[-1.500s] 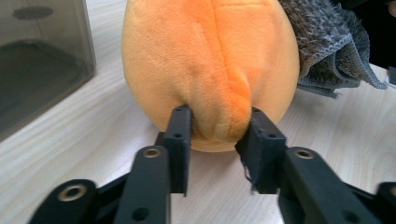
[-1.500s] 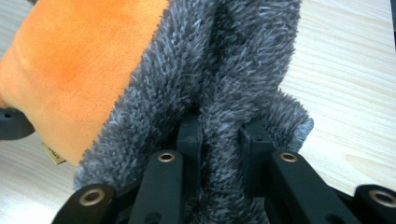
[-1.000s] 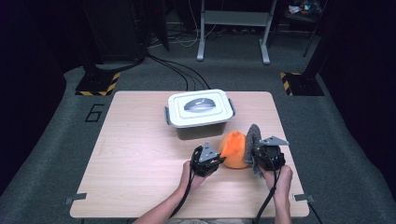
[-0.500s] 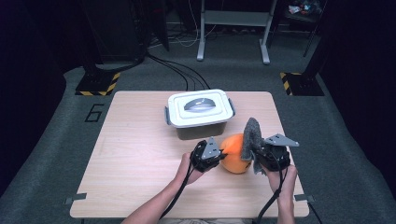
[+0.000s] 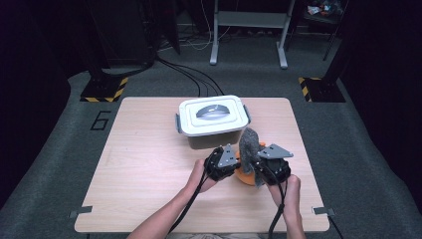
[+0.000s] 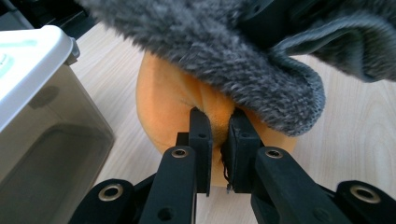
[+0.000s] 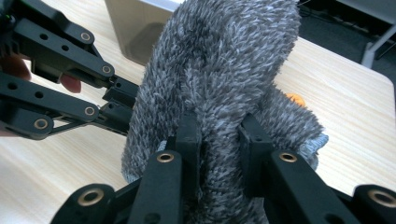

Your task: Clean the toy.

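An orange soft item (image 5: 244, 177) lies on the wooden table (image 5: 149, 164), mostly under a grey fuzzy cloth (image 5: 249, 142) that stands up above it. My left gripper (image 5: 235, 168) comes at it from the left. In the left gripper view that gripper (image 6: 219, 135) is shut on a fold of the orange item (image 6: 173, 102), with the grey cloth (image 6: 224, 51) draped over the top. My right gripper (image 5: 256, 172) holds the cloth from the near right. In the right gripper view it (image 7: 219, 135) is shut on the grey cloth (image 7: 219, 60).
A translucent box with a white lid (image 5: 213, 119) stands just behind the grippers, also seen as the box (image 6: 42, 116) and box (image 7: 135, 28). The table's right edge (image 5: 303, 164) is close to my right hand. Cables and stand legs lie on the floor beyond.
My right gripper has carried the grey cloth leftward over the orange item, hiding most of it. My left gripper has moved slightly right onto the orange item.
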`<state>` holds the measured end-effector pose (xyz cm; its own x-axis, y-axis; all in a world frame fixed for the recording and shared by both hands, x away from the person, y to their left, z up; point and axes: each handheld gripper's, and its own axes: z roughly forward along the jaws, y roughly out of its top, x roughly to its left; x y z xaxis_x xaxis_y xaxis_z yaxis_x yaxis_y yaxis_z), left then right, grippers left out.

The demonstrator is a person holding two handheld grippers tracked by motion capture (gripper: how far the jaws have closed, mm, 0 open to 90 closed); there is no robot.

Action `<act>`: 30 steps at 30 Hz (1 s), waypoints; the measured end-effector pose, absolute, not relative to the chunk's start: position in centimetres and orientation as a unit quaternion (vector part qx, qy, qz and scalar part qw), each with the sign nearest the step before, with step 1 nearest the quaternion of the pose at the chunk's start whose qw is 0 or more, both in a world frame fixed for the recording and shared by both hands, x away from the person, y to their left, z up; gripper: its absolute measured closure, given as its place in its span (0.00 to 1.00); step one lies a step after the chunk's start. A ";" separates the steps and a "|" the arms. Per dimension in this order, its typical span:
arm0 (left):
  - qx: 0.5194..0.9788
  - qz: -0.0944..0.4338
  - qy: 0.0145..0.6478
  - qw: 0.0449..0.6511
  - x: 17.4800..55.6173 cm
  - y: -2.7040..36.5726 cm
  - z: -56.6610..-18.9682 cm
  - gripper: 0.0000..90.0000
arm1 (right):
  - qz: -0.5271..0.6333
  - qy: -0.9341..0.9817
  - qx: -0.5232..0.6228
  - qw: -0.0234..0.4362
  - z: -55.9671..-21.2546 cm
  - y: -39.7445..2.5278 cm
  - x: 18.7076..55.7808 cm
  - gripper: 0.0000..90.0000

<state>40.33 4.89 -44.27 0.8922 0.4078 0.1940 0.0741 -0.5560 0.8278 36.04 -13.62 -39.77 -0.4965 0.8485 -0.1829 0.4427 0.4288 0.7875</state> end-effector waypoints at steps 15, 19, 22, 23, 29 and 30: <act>0.864 0.184 0.117 0.453 39.7 4.6 -44.5 0.92 | 0.319 0.781 0.432 0.318 -40.0 -14.8 36.8 0.82; 0.864 0.182 0.116 0.455 39.7 4.6 -44.6 0.92 | 0.313 0.771 0.453 0.320 -40.1 -16.0 37.8 0.82; 0.864 0.184 0.115 0.454 39.7 4.7 -44.6 0.92 | 0.299 0.762 0.474 0.324 -40.5 -17.0 38.6 0.82; 0.864 0.182 0.115 0.454 39.7 4.8 -44.6 0.92 | 0.296 0.759 0.481 0.324 -40.7 -17.3 38.9 0.82; 0.863 0.186 0.119 0.454 39.9 5.0 -44.6 0.92 | 0.319 0.752 0.486 0.311 -40.4 -18.2 38.3 0.82; 0.863 0.186 0.119 0.454 40.0 5.0 -44.5 0.92 | 0.330 0.753 0.479 0.309 -40.0 -18.2 38.0 0.82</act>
<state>39.97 4.99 -44.54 0.9026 0.3744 0.2125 0.0370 -0.5592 0.8282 38.00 -18.18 -40.03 -0.3507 0.9245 -0.1490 0.5167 0.3237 0.7926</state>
